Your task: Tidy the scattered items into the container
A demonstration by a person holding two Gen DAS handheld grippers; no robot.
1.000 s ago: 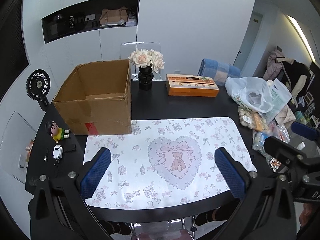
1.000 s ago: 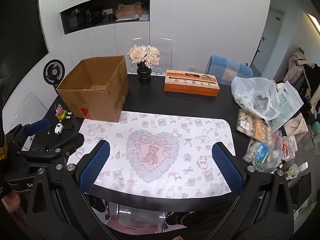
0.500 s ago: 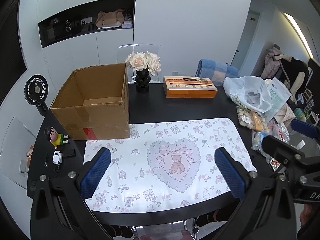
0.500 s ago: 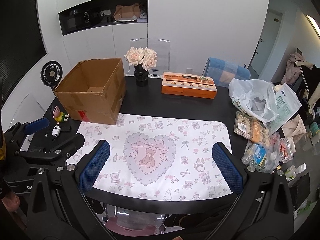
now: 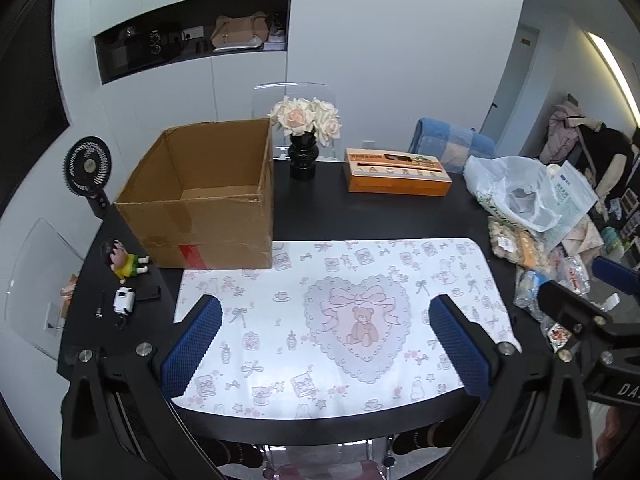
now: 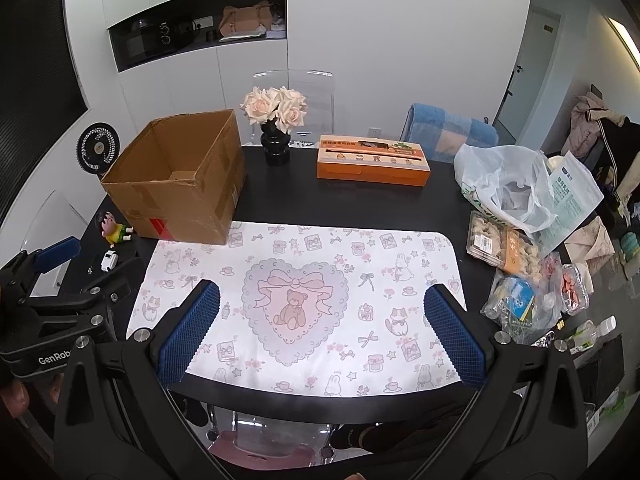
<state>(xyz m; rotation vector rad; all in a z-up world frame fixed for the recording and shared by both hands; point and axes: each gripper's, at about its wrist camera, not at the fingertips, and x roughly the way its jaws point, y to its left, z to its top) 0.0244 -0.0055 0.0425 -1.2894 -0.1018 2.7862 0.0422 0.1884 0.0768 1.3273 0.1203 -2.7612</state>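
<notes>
Both grippers hover wide and empty above the patterned mat (image 5: pixel 332 320).

Cardboard box (image 5: pixel 204 196) stands open at the surface's left; doll (image 5: pixel 122 260) beside it, snack packets (image 6: pixel 516 264) right, vase (image 6: pixel 275 140) and orange box (image 6: pixel 374 160) behind.

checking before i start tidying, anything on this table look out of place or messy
Yes. A small figurine lies tipped on its side left of the open cardboard box. Snack packs sprawl in a loose heap at the table's right edge under a plastic bag.

Mat (image 5: pixel 360 320) centre free (box (image 5: pixel 208 200) blocks far-left, snacks (image 6: pixel 520 272) right).
</notes>
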